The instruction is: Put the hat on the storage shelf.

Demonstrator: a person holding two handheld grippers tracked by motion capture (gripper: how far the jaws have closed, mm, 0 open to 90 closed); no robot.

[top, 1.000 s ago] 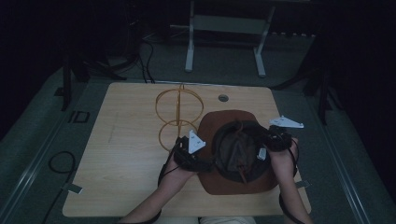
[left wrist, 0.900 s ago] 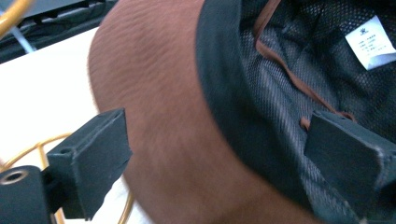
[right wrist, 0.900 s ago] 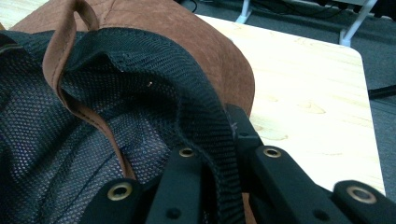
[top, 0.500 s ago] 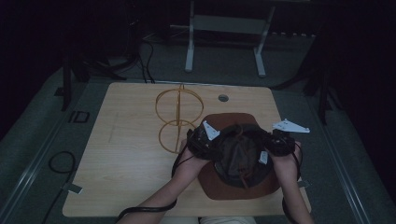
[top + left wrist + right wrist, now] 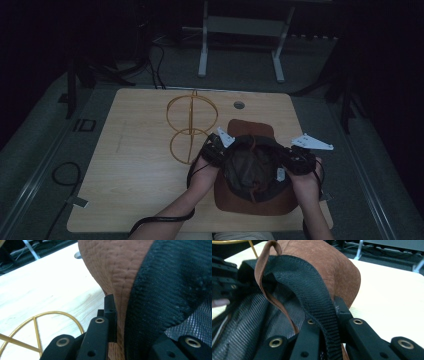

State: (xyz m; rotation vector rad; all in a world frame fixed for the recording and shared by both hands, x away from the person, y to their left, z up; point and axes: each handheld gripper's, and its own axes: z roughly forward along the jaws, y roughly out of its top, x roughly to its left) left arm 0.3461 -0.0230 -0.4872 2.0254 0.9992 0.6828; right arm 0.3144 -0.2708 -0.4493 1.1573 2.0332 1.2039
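Note:
A brown suede hat point(image 5: 252, 202) lies upside down on the wooden table point(image 5: 135, 170), its dark mesh lining point(image 5: 250, 170) facing up. My left gripper point(image 5: 219, 149) is at the hat's left edge; its jaws have just been closing and now pinch the brown rim point(image 5: 112, 265) and black inner band point(image 5: 170, 290). My right gripper point(image 5: 292, 162) is shut on the opposite edge. In the right gripper view its jaws clamp the black band point(image 5: 312, 290) and brown rim point(image 5: 332, 267). My left gripper point(image 5: 120, 315) and right gripper point(image 5: 325, 315) both hold fabric.
A gold wire stand point(image 5: 191, 125) of rings stands just left of the hat, close to my left hand; its base ring point(image 5: 37, 322) lies on the wood. A round cable hole point(image 5: 239, 105) sits near the table's far edge. A white frame point(image 5: 240, 25) stands on the floor beyond.
My left gripper has moved right onto the hat's left edge and closed on it. The right gripper has kept its grip and shifted slightly.

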